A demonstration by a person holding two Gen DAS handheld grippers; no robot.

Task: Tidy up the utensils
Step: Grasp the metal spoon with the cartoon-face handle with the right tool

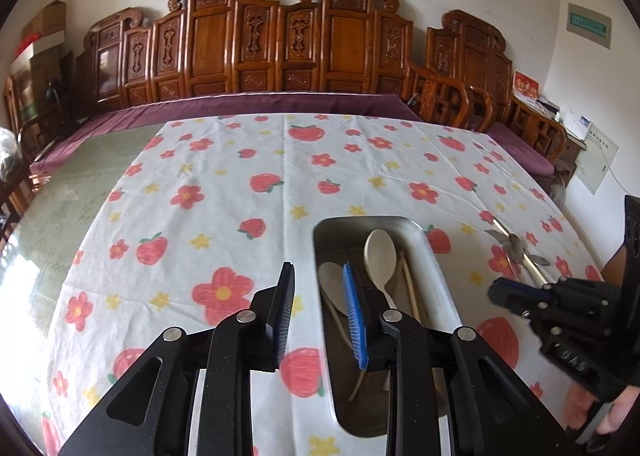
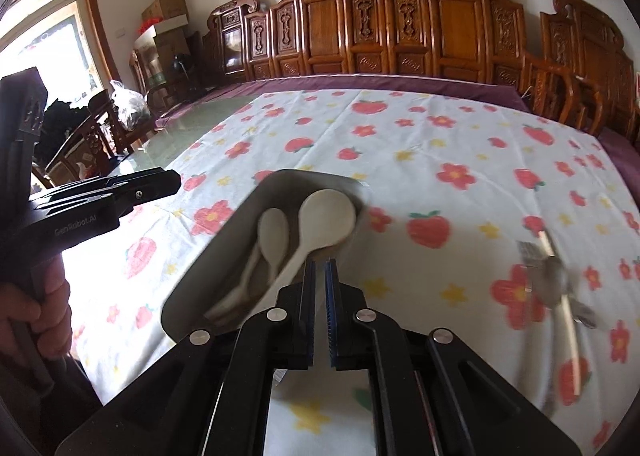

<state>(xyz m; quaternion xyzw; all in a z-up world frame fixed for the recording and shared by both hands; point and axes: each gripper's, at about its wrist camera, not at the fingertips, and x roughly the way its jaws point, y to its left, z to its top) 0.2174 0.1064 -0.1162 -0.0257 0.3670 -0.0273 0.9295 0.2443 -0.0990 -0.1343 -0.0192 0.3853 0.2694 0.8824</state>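
Two tools: left tool (image 1: 318, 310) spread, holding nothing, over tray (image 1: 434, 256) rim; right tool (image 2: 320, 308) pressed together, empty.

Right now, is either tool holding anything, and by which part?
Nothing is held. The left tool is open over the metal tray, empty; the right tool is shut on nothing.
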